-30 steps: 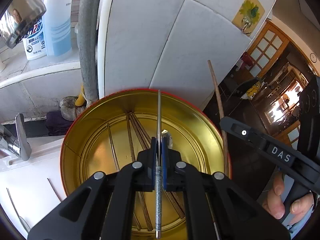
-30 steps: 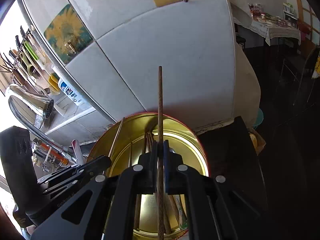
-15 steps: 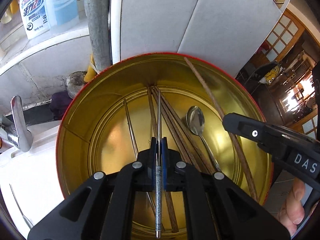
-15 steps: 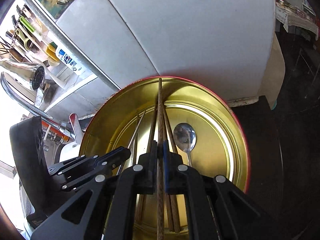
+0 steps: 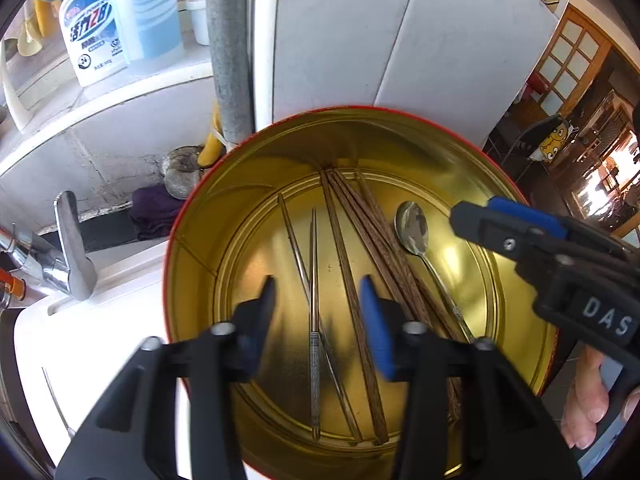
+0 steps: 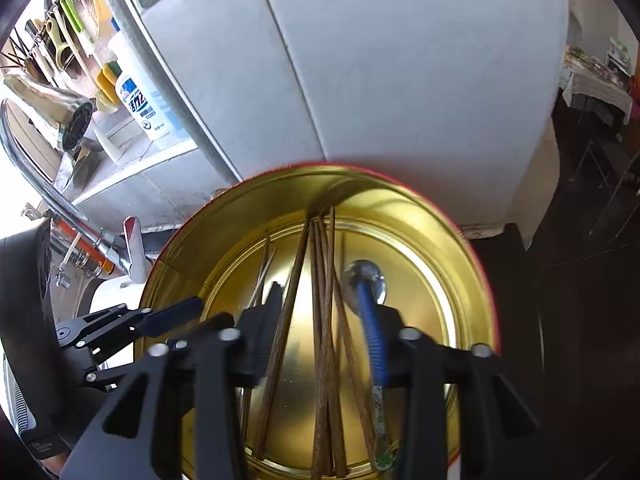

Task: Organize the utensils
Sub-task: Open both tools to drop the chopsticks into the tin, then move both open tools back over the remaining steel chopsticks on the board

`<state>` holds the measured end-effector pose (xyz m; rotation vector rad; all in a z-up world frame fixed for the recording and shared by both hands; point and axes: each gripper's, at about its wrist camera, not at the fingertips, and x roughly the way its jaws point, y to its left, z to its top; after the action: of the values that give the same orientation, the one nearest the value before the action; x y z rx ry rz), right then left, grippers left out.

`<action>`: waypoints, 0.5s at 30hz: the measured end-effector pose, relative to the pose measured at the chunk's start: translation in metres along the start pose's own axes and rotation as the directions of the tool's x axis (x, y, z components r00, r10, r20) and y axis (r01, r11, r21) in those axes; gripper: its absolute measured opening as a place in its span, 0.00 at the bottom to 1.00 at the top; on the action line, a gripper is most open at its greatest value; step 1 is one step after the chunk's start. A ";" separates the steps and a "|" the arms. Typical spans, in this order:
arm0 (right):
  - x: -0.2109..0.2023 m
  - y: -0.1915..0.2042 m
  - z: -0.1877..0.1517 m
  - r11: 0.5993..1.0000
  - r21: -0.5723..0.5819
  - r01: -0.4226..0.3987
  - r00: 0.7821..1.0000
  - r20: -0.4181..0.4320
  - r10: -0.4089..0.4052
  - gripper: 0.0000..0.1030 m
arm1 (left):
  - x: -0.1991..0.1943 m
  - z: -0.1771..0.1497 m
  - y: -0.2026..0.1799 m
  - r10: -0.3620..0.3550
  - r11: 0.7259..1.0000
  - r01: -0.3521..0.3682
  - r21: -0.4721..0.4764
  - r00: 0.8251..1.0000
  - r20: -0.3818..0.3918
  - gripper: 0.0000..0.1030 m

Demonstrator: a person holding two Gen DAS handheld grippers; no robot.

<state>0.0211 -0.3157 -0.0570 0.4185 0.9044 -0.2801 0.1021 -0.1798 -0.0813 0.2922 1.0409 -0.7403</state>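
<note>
A round gold tin with a red rim (image 5: 192, 280) (image 6: 472, 272) holds several wooden chopsticks (image 5: 352, 264) (image 6: 320, 320), thin metal chopsticks (image 5: 314, 320) (image 6: 260, 276) and a metal spoon (image 5: 412, 228) (image 6: 366, 276). My left gripper (image 5: 318, 308) is open just above the tin, with a metal chopstick lying loose below the gap. My right gripper (image 6: 320, 320) is open over the wooden chopsticks and also shows in the left wrist view (image 5: 520, 236).
White tiled wall (image 5: 360, 40) rises behind the tin. A grey pipe (image 5: 230, 40), detergent bottles (image 5: 92, 36) on a ledge and a chrome tap (image 5: 68, 248) (image 6: 44, 112) stand to the left. A white counter (image 5: 100, 340) lies under the tin.
Both grippers have gone from shut to open. The metal chopstick from the left and the wooden chopstick from the right now lie in the tin. Both grippers moved closer over the tin.
</note>
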 end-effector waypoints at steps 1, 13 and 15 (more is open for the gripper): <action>-0.012 -0.003 -0.002 0.999 0.012 0.032 0.998 0.055 -0.033 0.82 | -0.010 -0.005 0.003 0.010 1.000 -0.010 -0.004 0.999 0.041 0.77; -0.052 0.002 -0.030 0.996 0.024 0.082 0.987 0.134 -0.084 0.90 | -0.056 -0.047 0.024 -0.017 0.998 0.023 -0.059 0.995 0.099 0.77; -0.058 0.007 -0.035 0.997 0.018 0.079 0.987 0.138 -0.080 0.91 | -0.062 -0.054 0.027 -0.026 0.997 0.034 -0.073 0.994 0.102 0.77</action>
<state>-0.0351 -0.2901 -0.0276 0.3701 0.7846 -0.3836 0.0663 -0.1049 -0.0580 0.1734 0.9760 -0.7343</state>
